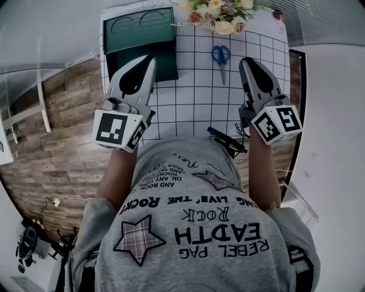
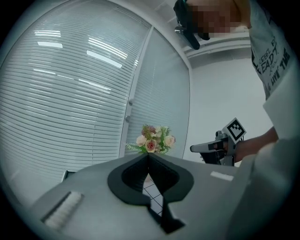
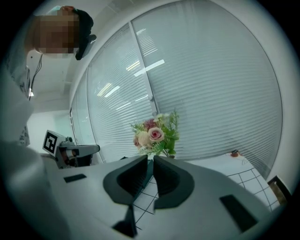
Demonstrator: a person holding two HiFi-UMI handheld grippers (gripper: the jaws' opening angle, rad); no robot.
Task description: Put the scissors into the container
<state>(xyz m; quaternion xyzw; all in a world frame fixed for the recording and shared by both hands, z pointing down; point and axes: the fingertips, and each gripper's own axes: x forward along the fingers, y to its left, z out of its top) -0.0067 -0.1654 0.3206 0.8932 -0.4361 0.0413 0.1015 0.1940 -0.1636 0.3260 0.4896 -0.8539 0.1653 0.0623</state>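
Lying flat, the scissors (image 1: 220, 57) could skid on the gridded cloth (image 1: 194, 97) if the right gripper (image 1: 246, 61) came down closed, as it was. The left gripper (image 1: 150, 59) was closed and empty too. Blue-handled, blades pointing near, the scissors lay right of the green container (image 1: 140, 34), near the flowers (image 1: 219, 12).

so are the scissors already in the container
No, the scissors lie on the gridded table, to the right of the green container.
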